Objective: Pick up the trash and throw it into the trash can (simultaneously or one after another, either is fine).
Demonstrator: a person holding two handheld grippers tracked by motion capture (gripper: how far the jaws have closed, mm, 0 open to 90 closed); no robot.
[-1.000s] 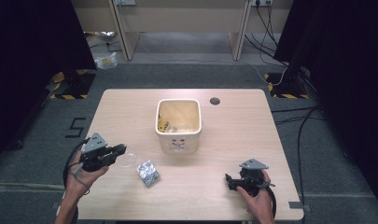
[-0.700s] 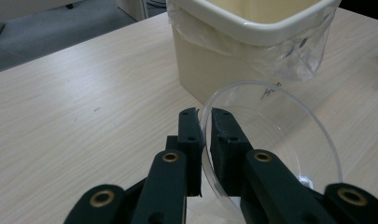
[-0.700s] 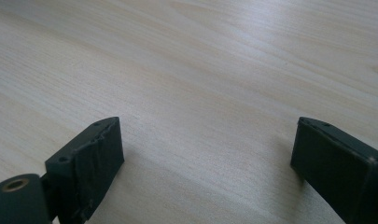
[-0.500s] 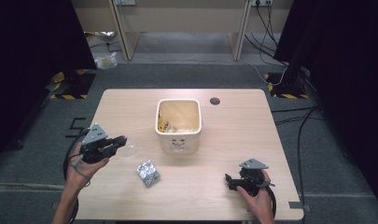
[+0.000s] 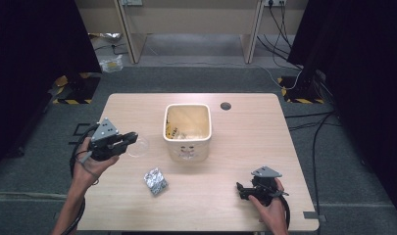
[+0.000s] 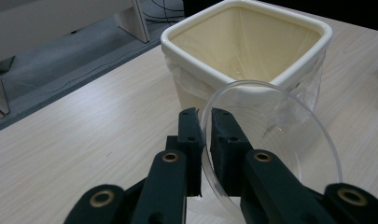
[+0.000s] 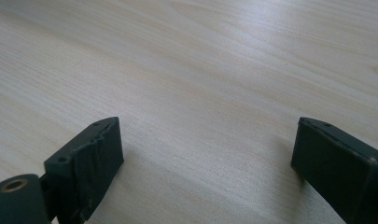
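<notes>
1. While the left gripper (image 5: 130,138) is held above the left part of the worktop (image 5: 245,142), a clear round plastic lid (image 5: 138,146) is grasped between its fingers (image 6: 191,135).
2. Seen in the left gripper view, the lid (image 6: 270,154) is pinched at its edge, the two black fingers being clenched on the thin rim with almost no gap between them.
3. The lid is held on edge and is not laid on the worktop; most of its disc is seen to the right of the fingers in that view.
4. A cream square bin (image 5: 187,131), lined with a thin bag, is stood near the middle of the worktop; in the left gripper view its rim (image 6: 252,88) is seen just behind the lid.
5. In the high view the lid is placed just left of the bin, apart from its wall.
6. Some small scraps are seen at the bottom of the bin; what they are cannot be told.
7. A crumpled silvery wrapper (image 5: 156,181) is laid on the worktop in front of the bin, between the two hands.
8. The right gripper (image 5: 242,190) is rested low at the near right of the worktop, well apart from the bin and the wrapper.
9. Its fingers (image 7: 88,163) are spread wide, with bare wood between them and nothing grasped.
</notes>
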